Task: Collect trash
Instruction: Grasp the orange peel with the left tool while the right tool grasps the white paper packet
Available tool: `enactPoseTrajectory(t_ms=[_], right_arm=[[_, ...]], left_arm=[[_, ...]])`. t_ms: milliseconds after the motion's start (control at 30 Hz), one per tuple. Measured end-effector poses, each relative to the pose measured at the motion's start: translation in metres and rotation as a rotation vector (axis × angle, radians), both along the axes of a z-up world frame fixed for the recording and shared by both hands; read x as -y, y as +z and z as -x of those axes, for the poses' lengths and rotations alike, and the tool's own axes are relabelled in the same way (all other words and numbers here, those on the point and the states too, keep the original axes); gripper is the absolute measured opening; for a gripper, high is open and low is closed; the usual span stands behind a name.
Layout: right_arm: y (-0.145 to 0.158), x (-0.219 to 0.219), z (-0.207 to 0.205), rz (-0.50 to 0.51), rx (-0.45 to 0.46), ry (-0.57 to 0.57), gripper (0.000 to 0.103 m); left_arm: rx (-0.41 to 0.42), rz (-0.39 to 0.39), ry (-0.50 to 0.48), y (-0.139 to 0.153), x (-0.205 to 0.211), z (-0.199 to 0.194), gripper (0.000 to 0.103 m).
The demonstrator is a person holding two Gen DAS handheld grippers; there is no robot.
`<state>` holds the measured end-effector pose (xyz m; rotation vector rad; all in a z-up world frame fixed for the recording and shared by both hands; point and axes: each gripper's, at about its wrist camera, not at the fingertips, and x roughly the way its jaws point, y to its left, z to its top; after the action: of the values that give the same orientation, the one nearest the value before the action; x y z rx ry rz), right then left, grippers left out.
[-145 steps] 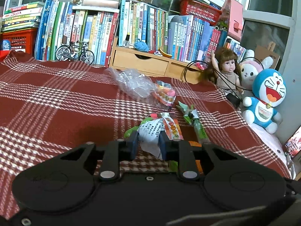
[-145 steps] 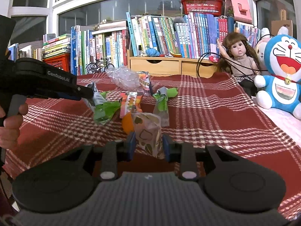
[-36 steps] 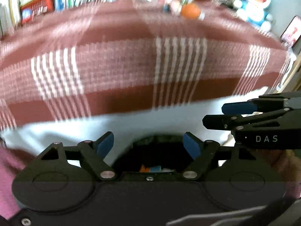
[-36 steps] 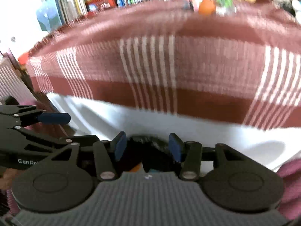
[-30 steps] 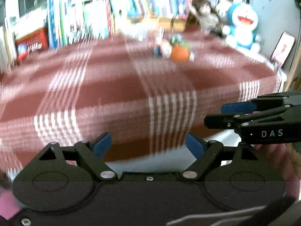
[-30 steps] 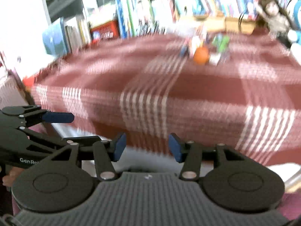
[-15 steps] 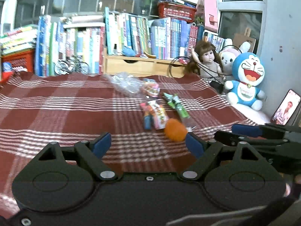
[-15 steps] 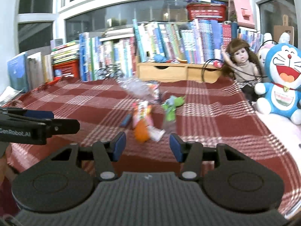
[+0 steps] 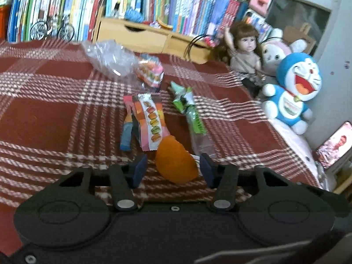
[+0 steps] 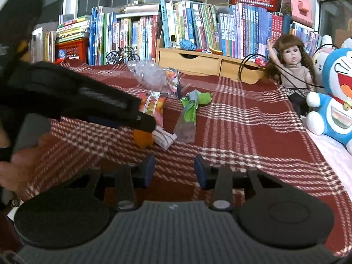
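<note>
1. Now the left gripper [image 9: 172, 168] sits low over the red plaid cloth [image 9: 44, 118], its blue-padded jaws part-way open and just closing in, with an orange peel piece [image 9: 176, 162] lying between them; gaps show on both sides of the peel, so the pads do not press it.
2. At 12 o'clock from the peel lies a macaron-print wrapper [image 9: 151, 123], touching its top edge, with a blue and orange strip wrapper [image 9: 127, 129] just beside it at 10 o'clock.
3. At 1 o'clock from the peel lies a green wrapper [image 9: 189, 110] with a clear tail end.
4. Farther off at 11 o'clock sit a crumpled clear plastic bag [image 9: 110, 59] and a pink snack packet [image 9: 150, 71], touching each other.
5. In the right wrist view the right gripper [image 10: 173, 170] hovers over bare cloth, its jaws at a middling gap and just narrowing, with nothing between them.
6. From that gripper, the trash cluster lies at 11 to 12 o'clock: the peel under the tip of the left gripper, a white wrapper end [image 10: 165, 139] beside it, and the green wrapper behind.
7. A hand [image 10: 24, 160] holds the left gripper's grip at 9 o'clock.
8. At 2 o'clock a doll [image 10: 292, 66] and a blue Doraemon plush [image 10: 336, 96] sit at the cloth's edge; books [image 10: 198, 28] line the back.
</note>
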<state>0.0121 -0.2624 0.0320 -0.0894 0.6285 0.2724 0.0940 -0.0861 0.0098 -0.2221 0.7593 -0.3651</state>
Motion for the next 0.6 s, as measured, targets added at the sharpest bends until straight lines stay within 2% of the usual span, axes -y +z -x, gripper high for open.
enactPoseTrajectory(t_ms=[100,267,433,467,533,600], right_arm=[[-0.006,0.001,-0.006,0.000,-0.009,0.000,0.049],[-0.010,0.005,-0.017,-0.015,-0.011,-0.001,0.049],[-0.009,0.001,-0.032,-0.040,-0.012,0.021,0.049],[-0.009,-0.001,-0.036,-0.045,-0.013,0.027,0.050],[-0.008,-0.005,-0.044,-0.051,-0.017,0.047,0.058],[-0.009,-0.012,-0.051,-0.047,-0.024,0.066,0.059]], left_arm=[[-0.035,0.034,0.005,-0.007,0.001,-0.008,0.039],[0.039,-0.024,0.024,0.005,-0.006,0.004,0.037],[0.082,-0.040,0.061,0.021,-0.029,0.015,0.037],[0.090,-0.046,0.068,0.023,-0.033,0.018,0.037],[0.102,-0.065,0.073,0.027,-0.039,0.022,0.037],[0.116,-0.085,0.079,0.030,-0.044,0.026,0.037]])
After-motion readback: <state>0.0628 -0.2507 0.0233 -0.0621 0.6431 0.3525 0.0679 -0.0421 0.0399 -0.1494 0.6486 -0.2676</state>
